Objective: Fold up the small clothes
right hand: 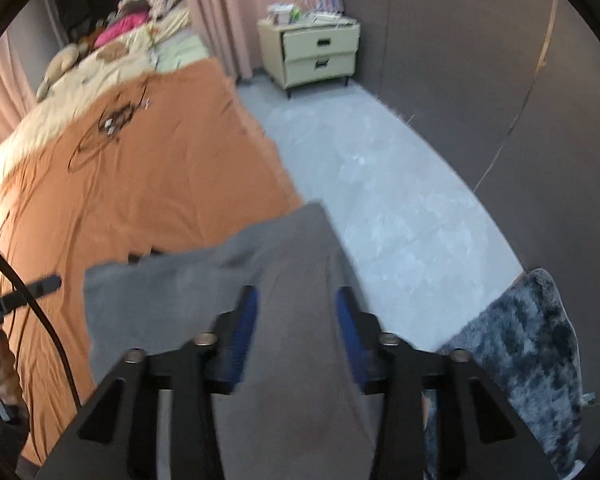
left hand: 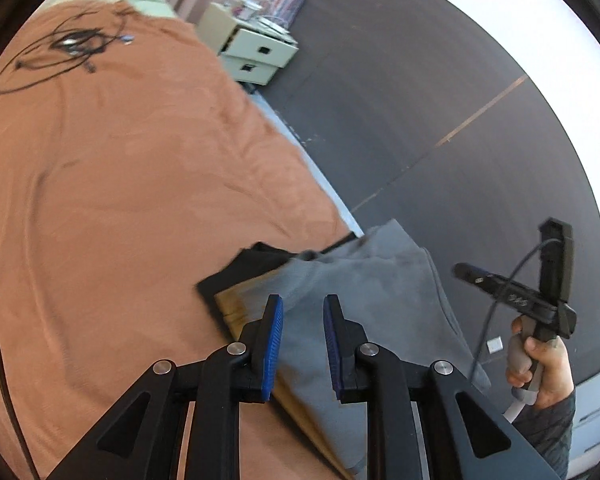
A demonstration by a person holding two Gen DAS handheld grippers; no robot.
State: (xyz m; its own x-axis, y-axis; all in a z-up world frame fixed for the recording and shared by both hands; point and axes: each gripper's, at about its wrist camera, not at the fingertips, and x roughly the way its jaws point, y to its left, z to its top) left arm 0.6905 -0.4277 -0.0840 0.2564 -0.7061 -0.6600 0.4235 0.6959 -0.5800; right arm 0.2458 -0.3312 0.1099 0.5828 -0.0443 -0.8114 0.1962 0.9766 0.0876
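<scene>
A grey garment (left hand: 364, 280) lies at the edge of the bed with the orange cover (left hand: 120, 200), over a black cloth (left hand: 244, 268) and a wooden board (left hand: 236, 304). My left gripper (left hand: 303, 312) is open and empty, just above the grey garment. In the right wrist view the grey garment (right hand: 260, 264) spreads below my right gripper (right hand: 296, 308), which is open and empty. The right gripper's handle, held in a hand, shows at the right of the left wrist view (left hand: 540, 300).
A coiled black cable (left hand: 60, 48) lies on the far part of the orange cover. A cream bedside cabinet (right hand: 316, 52) stands by the dark wall. A grey floor (right hand: 400, 200) runs beside the bed. A dark fluffy rug (right hand: 520, 360) lies at the right.
</scene>
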